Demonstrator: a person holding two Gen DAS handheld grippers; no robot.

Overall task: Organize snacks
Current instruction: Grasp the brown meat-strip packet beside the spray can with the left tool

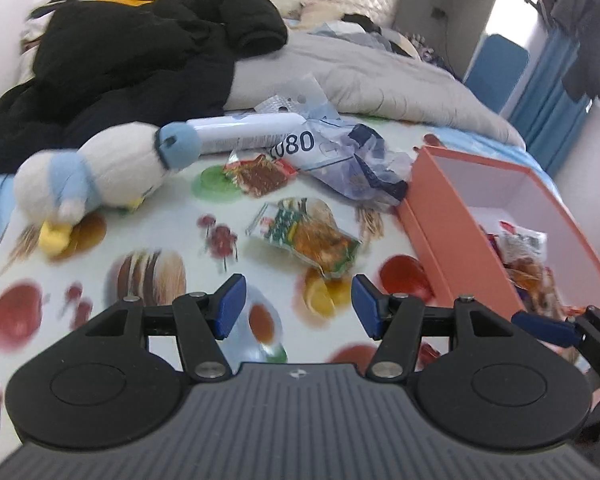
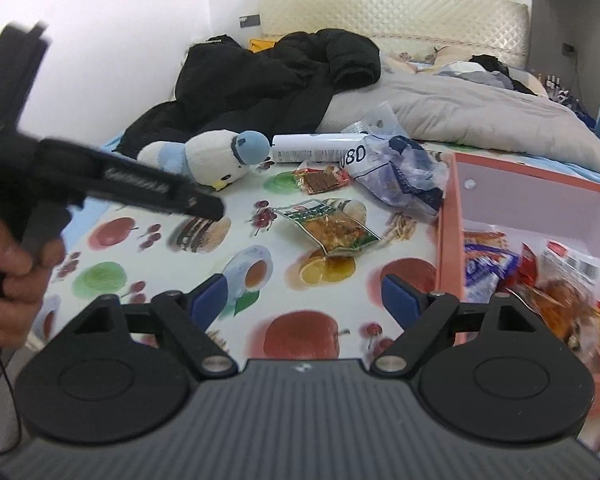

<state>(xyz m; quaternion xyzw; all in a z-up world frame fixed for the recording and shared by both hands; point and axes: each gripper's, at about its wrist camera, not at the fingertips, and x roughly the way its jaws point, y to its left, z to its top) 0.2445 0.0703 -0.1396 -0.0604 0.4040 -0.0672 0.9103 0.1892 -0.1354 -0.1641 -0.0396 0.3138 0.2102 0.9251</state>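
- Left gripper [image 1: 299,307] hangs low over the fruit-print cloth [image 1: 148,248], jaws wide apart and holding nothing.
- Right gripper [image 2: 303,301] is likewise spread and empty above the same cloth [image 2: 300,332], near the box's left wall.
- Green-and-orange packet [image 1: 306,236] lies flat on the cloth just ahead of the left gripper, apart from both pads; the right view shows it too [image 2: 327,229].
- Red packet [image 1: 260,174] lies farther back, beside a white tube [image 1: 244,130] and a crumpled clear bag [image 1: 352,160] printed "080".
- Pink box [image 1: 432,216] sits open at the right of the cloth; several packets [image 2: 540,280] lie in it.
- Plush duck [image 1: 96,176] lies on its side at the left of the cloth.
- Black coat [image 1: 132,60] and grey quilt [image 1: 380,76] are heaped behind on the bed.
- Left hand [image 2: 14,280] grips its tool's handle at the right view's left edge.
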